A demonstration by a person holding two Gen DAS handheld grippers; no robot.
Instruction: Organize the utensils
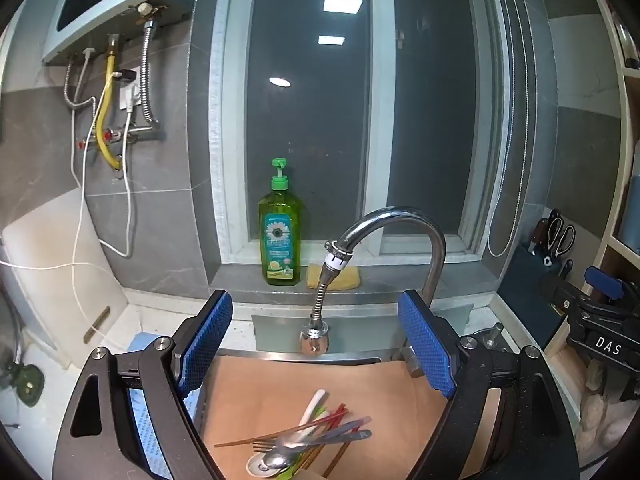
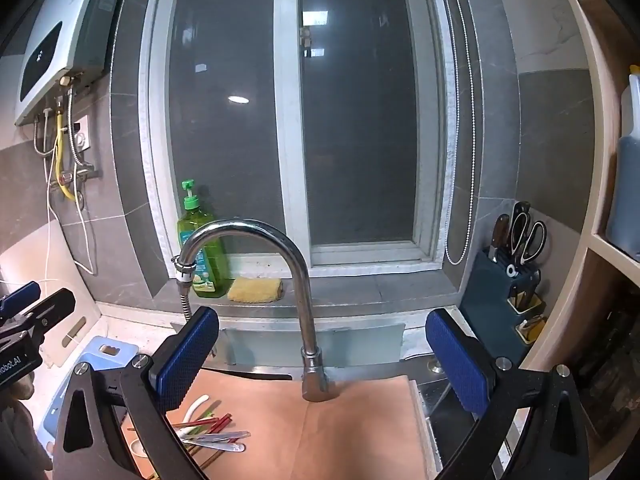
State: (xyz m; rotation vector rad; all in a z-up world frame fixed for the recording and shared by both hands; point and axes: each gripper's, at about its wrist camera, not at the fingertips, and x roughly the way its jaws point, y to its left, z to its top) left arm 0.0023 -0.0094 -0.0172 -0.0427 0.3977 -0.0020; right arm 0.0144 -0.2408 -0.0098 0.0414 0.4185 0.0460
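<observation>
Here the utensils (image 1: 308, 436) lie in a loose, crossed heap on the tan board (image 1: 256, 392) that covers the sink, just in front of the faucet (image 1: 394, 236) and a little to its left. The pile mixes chopsticks, a fork, metal spoons and a white plastic spoon, all touching one another. Both the left gripper (image 1: 318, 342) and the right gripper (image 2: 322, 360) hang above the board with fingers (image 1: 210, 340) spread wide and nothing between them. Each piece looks light and stiff; the metal ones are probably slick and the chopsticks thin and prone to roll. Taking one piece at mid-handle, where it sticks out free of the heap, seems the safest hold.
</observation>
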